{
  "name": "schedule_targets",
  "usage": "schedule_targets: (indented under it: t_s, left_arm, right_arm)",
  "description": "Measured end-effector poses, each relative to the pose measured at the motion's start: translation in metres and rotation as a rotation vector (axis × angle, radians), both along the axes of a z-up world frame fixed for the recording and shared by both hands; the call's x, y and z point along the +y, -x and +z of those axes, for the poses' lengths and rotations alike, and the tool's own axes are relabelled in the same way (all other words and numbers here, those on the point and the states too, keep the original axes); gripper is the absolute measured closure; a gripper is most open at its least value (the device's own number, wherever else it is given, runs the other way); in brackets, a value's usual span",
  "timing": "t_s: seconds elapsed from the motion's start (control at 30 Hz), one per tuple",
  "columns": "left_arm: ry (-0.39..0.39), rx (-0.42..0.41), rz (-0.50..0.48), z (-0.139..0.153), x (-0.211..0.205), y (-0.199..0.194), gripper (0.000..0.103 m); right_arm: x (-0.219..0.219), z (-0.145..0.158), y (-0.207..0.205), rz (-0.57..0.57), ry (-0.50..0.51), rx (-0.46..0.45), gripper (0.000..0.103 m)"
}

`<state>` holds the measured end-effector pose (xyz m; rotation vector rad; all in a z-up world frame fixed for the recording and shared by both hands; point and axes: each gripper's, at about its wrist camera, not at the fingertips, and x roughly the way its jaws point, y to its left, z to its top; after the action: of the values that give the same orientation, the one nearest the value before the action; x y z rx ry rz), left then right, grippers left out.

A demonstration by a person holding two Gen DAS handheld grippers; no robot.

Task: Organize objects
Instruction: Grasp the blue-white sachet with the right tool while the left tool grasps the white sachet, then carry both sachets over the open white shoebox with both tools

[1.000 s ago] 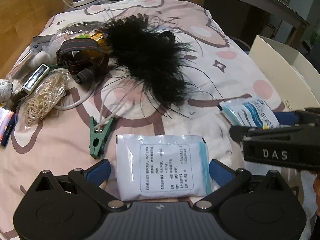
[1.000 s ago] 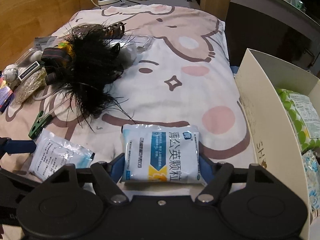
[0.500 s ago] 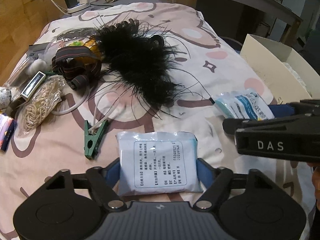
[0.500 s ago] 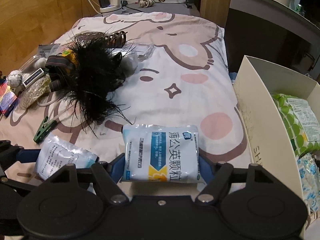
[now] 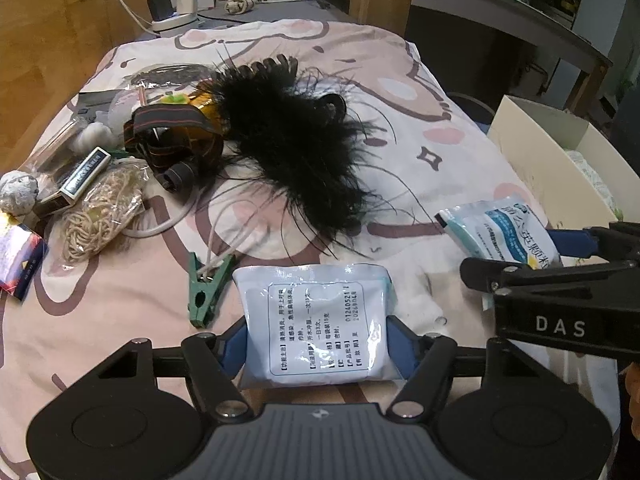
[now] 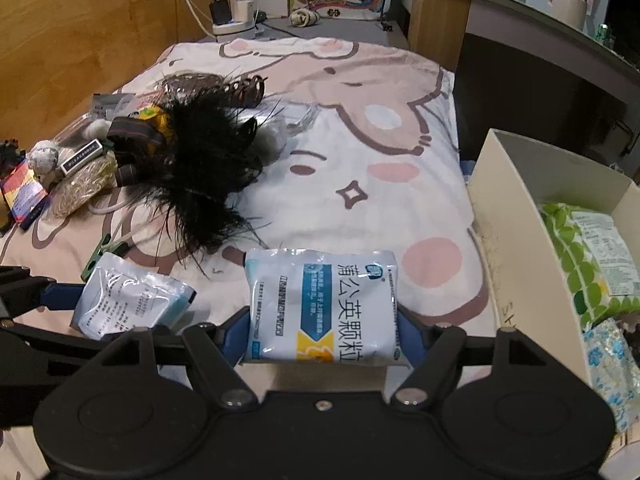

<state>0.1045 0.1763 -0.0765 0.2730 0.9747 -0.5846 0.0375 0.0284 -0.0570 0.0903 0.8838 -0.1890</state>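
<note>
My left gripper [image 5: 318, 340] is shut on a white medicine sachet [image 5: 318, 320] with its printed back up, held just above the pink bedspread [image 5: 100, 300]. My right gripper [image 6: 322, 332] is shut on a second white-and-blue sachet [image 6: 324, 304], front side up. Each sachet also shows in the other view, the left one in the right wrist view [image 6: 128, 300] and the right one in the left wrist view [image 5: 504, 232]. An open cream box [image 6: 516, 240] stands at the right of the bed, holding a green-patterned pack [image 6: 580, 256].
A black feather piece [image 5: 296, 152] lies mid-bed with a headlamp [image 5: 172, 140] beside it. A green clip [image 5: 204, 292], a bag of rubber bands [image 5: 100, 216], a matchbox [image 5: 80, 176] and a foil ball [image 5: 18, 192] lie at the left. Wall sockets and chargers [image 6: 236, 8] sit beyond the bed.
Both grippers have lifted and drawn back with their sachets. The left gripper's jaws have closed in onto its sachet. More of the room and box shows.
</note>
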Motion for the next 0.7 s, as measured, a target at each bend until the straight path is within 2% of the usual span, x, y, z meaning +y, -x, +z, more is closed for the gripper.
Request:
schedule_targets:
  t_s: [0.13,0.33,0.7]
  left_arm:
    - [0.018,-0.008,0.02,0.006,0.004,-0.003,0.033]
    - [0.068,-0.03,0.045,0.023,0.008,-0.007,0.033]
    - [0.171,-0.074,0.062,0.058,0.003,-0.004,0.033]
  right_arm:
    - [-0.001,0.007,0.005,0.005,0.011,-0.023,0.029]
    - [-0.009,0.031,0.014,-0.008,0.01,-0.106,0.028]
    - [-0.044,0.066,0.028,-0.065,0.001,-0.156,0.028]
